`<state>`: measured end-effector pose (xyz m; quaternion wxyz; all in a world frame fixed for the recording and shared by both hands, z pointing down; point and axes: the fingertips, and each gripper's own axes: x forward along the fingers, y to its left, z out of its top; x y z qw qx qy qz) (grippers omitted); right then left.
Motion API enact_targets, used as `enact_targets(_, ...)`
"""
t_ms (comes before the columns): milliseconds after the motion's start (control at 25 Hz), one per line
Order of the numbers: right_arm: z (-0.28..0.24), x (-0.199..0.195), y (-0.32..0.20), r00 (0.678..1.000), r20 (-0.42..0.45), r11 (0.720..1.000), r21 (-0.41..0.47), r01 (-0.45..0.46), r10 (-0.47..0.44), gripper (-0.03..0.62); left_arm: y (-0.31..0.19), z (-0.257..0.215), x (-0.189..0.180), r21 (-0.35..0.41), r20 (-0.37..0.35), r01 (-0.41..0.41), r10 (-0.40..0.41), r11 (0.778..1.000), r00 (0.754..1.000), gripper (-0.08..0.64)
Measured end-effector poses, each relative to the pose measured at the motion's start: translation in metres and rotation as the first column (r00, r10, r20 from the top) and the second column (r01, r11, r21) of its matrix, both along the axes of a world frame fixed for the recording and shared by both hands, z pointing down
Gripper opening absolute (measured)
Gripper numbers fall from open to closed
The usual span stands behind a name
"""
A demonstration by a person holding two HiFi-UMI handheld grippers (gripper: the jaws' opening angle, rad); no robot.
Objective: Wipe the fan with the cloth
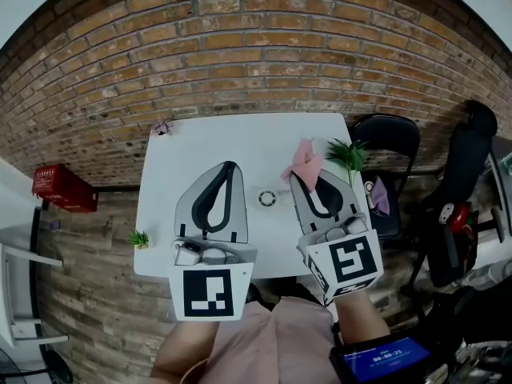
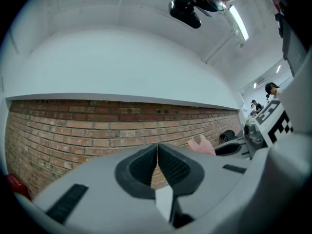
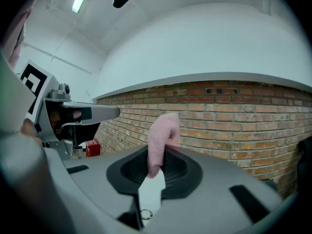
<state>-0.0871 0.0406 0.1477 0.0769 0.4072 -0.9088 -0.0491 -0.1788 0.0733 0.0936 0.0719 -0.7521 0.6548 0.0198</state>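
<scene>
Pink cloth (image 3: pixel 163 128) sat clamped in the right gripper (image 3: pixel 158 155); left gripper (image 2: pixel 157 152) closed, empty. Cloth needed lowering onto the presumed fan (image 1: pixel 266 198).

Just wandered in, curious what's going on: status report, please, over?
Left gripper shut, empty. Right gripper shut on pink cloth. Fan on white table between the grippers, cloth not on it. Path looks clear.

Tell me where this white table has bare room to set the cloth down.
The far half of the table is bare, between the pink ornament and the leafy plant. So is the left strip down to the small plant. It's crowded around the fan, between the left gripper and the right gripper holding the cloth.
</scene>
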Motion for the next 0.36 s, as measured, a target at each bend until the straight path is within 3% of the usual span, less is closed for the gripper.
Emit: enact_targets(360,-0.0032,-0.0042,0.0017,1.0,-0.011,1.0,0.01,0.004,-0.004,0.048,0.0017,-0.0023,0.0003,0.003,0.004,-0.006,0.006,1.0,1.0,0.015)
